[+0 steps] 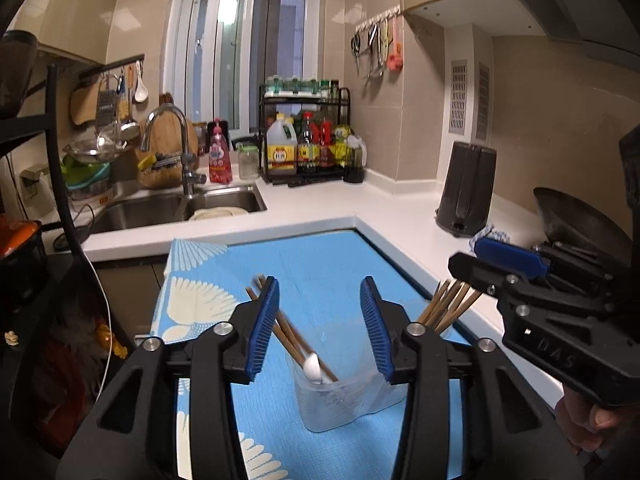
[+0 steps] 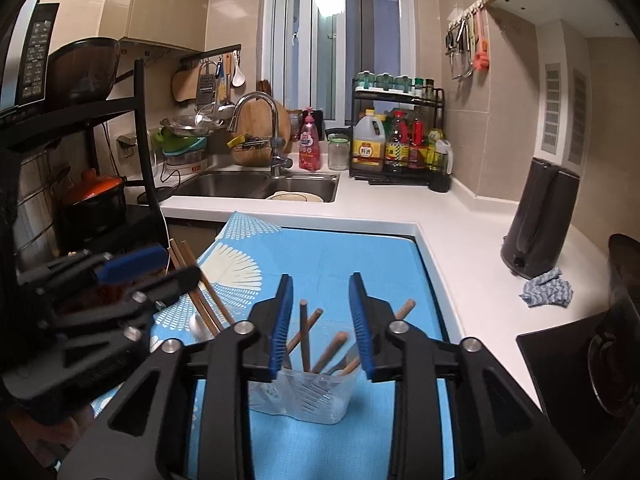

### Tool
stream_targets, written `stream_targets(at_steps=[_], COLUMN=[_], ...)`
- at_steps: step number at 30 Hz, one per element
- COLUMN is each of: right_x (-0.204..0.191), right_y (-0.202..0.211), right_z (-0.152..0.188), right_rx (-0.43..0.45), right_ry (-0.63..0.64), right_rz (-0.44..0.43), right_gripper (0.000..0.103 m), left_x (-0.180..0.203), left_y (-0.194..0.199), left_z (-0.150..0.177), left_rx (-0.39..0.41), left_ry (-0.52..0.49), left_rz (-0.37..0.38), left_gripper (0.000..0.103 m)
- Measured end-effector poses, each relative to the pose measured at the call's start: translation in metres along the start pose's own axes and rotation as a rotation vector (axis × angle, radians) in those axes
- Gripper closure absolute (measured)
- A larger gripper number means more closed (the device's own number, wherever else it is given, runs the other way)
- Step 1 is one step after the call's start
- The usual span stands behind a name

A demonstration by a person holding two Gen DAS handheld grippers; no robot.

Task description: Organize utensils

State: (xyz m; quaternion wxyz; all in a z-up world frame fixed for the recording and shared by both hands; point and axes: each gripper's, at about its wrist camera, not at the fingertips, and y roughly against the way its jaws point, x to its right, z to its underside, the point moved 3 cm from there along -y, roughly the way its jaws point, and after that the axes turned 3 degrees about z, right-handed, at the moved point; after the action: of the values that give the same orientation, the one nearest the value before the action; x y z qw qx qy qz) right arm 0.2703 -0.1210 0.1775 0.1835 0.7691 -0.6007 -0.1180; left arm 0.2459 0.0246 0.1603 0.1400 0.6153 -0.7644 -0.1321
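Two grippers are hovering over one clear holder (image 2: pixel 308 396) standing on the blue mat (image 2: pixel 340 252). Left gripper (image 1: pixel 319 328) is standing part open with nothing pinched; chopsticks (image 1: pixel 292 332) and a white spoon (image 1: pixel 312 366) are leaning in the holder just below, long axes tilting up and away to the left, past the left pad. Right gripper (image 2: pixel 321 328) is also part open and empty, its chopsticks (image 2: pixel 306 336) fanning upward between the jaws, touching neither pad. Each hand is nearest its own bundle.
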Motion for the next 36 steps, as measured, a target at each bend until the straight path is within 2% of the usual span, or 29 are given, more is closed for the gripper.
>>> stream_targets(at_steps=[3,7,10,13,14,15,20,24,30,36], right_x=[0.003,0.003,0.006,0.011,0.012,0.013,0.012,0.019,0.023,0.029], right_y=[0.021,0.057,0.093,0.122,0.128,0.130,0.115,0.098,0.074,0.069], right_z=[-0.002,-0.004,0.004,0.021,0.029,0.039,0.085,0.107,0.130,0.136], right_rx=[0.037,0.111,0.187,0.246,0.251,0.248,0.180,0.134,0.069,0.051], right_ry=[0.005,0.016,0.007,-0.026,-0.039,-0.052,-0.058,-0.089,-0.076,-0.062], right_rz=[0.006,0.021,0.044,0.060,0.065,0.072,0.090,0.091,0.100,0.103], right_gripper=[0.067,0.056,0.045,0.027,0.018,0.015,0.013,0.012,0.011,0.009], left_x=[0.005,0.016,0.022,0.024,0.024,0.024,0.028,0.028,0.032,0.030], left_y=[0.021,0.052,0.076,0.095,0.098,0.100,0.097,0.087,0.070,0.058], left_z=[-0.007,-0.010,-0.004,0.014,0.024,0.033,0.077,0.104,0.123,0.131], left_rx=[0.049,0.104,0.141,0.150,0.138,0.125,0.054,0.023,-0.010,-0.036], left_ry=[0.002,-0.009,-0.019,-0.011,0.000,0.012,0.045,0.073,0.070,0.093], left_rz=[-0.007,-0.035,-0.063,-0.083,-0.088,-0.095,-0.131,-0.132,-0.139,-0.149], left_gripper=[0.052,0.036,0.019,0.011,0.009,0.009,0.007,0.007,0.007,0.007])
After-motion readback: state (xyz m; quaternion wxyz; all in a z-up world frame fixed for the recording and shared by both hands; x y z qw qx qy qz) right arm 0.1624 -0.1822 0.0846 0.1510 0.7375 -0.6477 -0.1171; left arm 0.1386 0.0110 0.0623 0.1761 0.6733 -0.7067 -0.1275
